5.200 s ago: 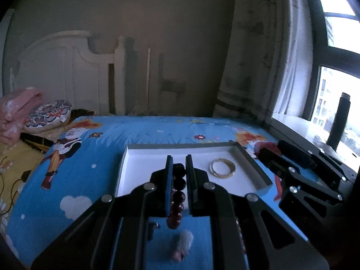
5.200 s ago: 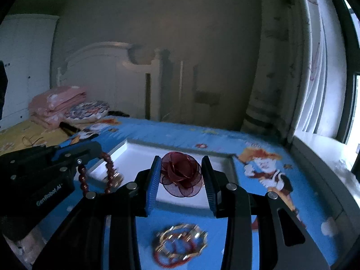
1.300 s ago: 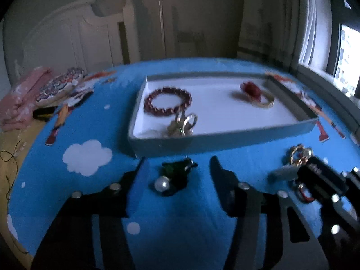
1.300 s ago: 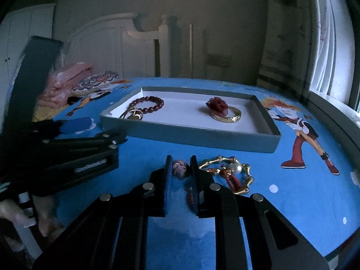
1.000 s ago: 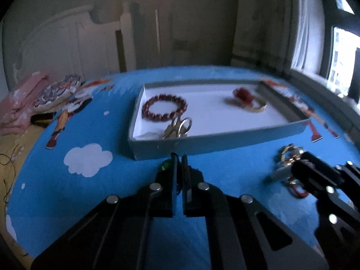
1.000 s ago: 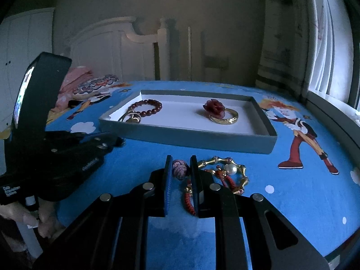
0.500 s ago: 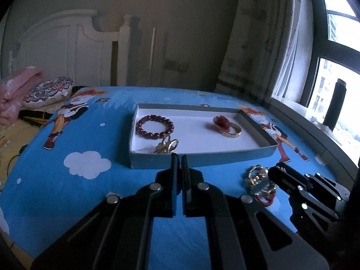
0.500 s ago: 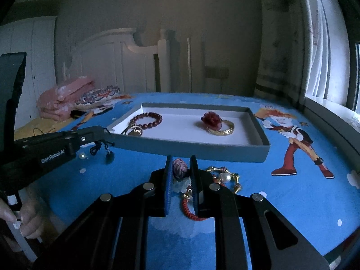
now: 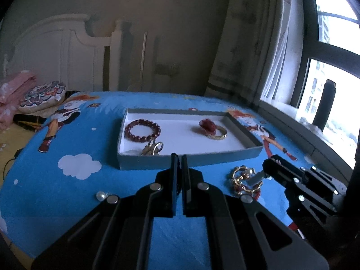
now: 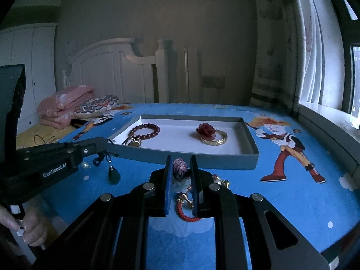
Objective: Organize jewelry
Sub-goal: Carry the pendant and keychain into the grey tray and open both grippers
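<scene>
The left gripper point(image 10: 105, 149) is pinching a dark cord so that a green teardrop pendant point(image 10: 114, 175) is dangling off the blue bedsheet point(image 10: 292, 193), presumably for carrying over the wall of the tray point(image 10: 186, 156). The right gripper point(image 10: 181, 168) is clamping a knotted pink bead point(image 10: 179, 164), with its red cord point(image 10: 186, 213) trailing down beside a gold bracelet point(image 9: 244, 177) on the sheet. Inside the tray, a dark red bead bracelet point(image 9: 142, 130) and a gold clasp point(image 9: 153, 148) are lying toward the left end, while a red rose point(image 9: 208, 124) is resting on a gold bangle point(image 9: 217, 135) toward the right.
</scene>
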The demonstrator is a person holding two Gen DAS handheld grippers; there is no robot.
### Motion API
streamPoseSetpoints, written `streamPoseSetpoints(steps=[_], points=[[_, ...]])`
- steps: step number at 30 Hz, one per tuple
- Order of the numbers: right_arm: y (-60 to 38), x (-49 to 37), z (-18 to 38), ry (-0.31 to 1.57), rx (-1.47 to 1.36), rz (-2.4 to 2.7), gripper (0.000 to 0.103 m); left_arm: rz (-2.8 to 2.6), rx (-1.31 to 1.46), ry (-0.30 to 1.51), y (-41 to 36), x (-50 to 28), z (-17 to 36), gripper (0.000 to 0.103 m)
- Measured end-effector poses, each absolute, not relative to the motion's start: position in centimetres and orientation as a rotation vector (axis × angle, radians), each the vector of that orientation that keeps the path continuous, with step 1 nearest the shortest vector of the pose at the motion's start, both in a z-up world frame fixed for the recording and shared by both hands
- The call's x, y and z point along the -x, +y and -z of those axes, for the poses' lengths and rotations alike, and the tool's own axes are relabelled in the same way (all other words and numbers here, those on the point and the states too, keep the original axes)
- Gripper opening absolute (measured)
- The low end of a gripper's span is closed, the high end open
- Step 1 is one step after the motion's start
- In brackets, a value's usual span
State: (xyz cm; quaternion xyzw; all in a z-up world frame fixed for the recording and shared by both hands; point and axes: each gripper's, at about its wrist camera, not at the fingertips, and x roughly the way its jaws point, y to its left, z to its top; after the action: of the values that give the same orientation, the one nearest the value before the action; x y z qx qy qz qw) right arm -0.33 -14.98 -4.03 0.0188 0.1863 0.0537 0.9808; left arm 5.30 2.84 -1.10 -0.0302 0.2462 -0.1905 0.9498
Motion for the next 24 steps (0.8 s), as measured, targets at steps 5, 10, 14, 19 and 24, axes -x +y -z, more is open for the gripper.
streamPoseSetpoints(steps=[5, 10, 14, 19, 24], points=[[-15.1, 0.9, 3.5, 0.359, -0.039, -0.102, 0.015, 0.393, 0.067, 0.491, 3.1, -4.9, 0.3, 0.003], [-15.0, 1.2, 3.2, 0.346, -0.035, -0.102, 0.015, 0.371, 0.045, 0.468, 2.6, -3.9, 0.0, 0.003], [-14.8, 1.3, 2.9, 0.343, -0.024, -0.099, 0.015, 0.340, 0.021, 0.445, 2.3, -3.0, 0.0, 0.003], [-14.5, 1.5, 2.6, 0.334, -0.016, -0.095, 0.015, 0.323, 0.008, 0.445, 2.1, -2.6, 0.2, 0.003], [-14.3, 1.4, 2.1, 0.324, -0.003, -0.090, 0.015, 0.305, 0.004, 0.432, 2.1, -2.6, 0.0, 0.003]])
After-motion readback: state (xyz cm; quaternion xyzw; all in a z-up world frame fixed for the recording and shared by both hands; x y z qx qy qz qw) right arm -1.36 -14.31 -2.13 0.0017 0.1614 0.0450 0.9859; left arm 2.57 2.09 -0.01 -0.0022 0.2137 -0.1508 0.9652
